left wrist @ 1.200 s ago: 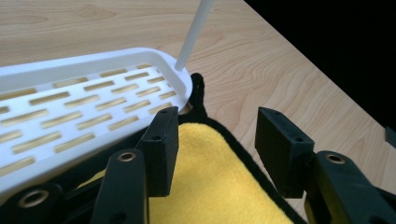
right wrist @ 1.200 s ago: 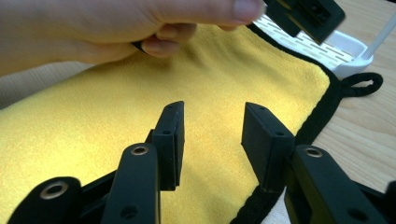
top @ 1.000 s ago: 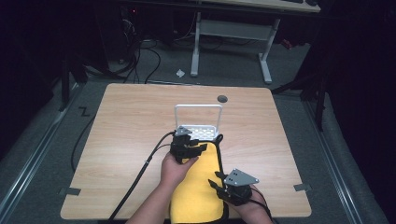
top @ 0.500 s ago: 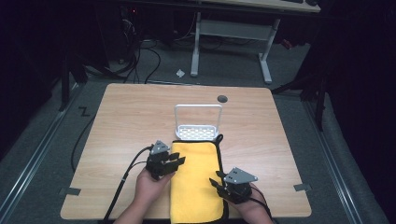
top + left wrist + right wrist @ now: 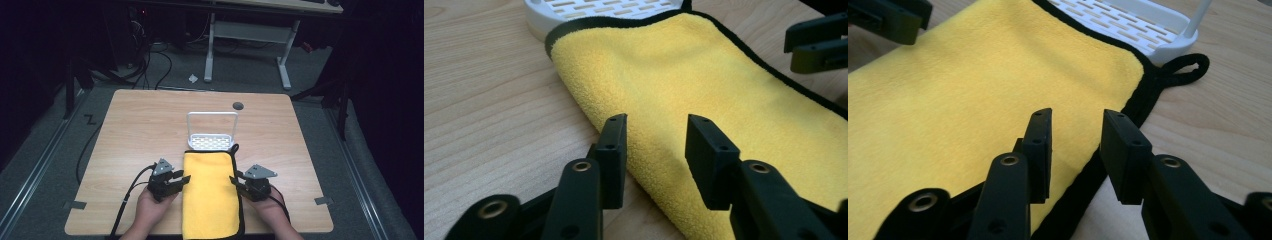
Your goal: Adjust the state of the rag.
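1. A square wooden table (image 5: 135, 130) stands on a grey floor (image 5: 40, 165) in a dark room; bits of tape sit at its near corners.
2. Behind it stands a white desk frame (image 5: 247, 35), with cables (image 5: 150, 65) (a tangle) on the floor.
3. The yellow cloth (image 5: 210, 195) lies folded flat at the table's near middle, its far end touching a white rack (image 5: 212, 135).
4. The left gripper (image 5: 181, 180) is at the cloth's left edge, jaws apart, gripping nothing.
5. The right gripper (image 5: 235, 183) is at the black-trimmed right edge, its jaws having just been closing, the trim between them unpinched.
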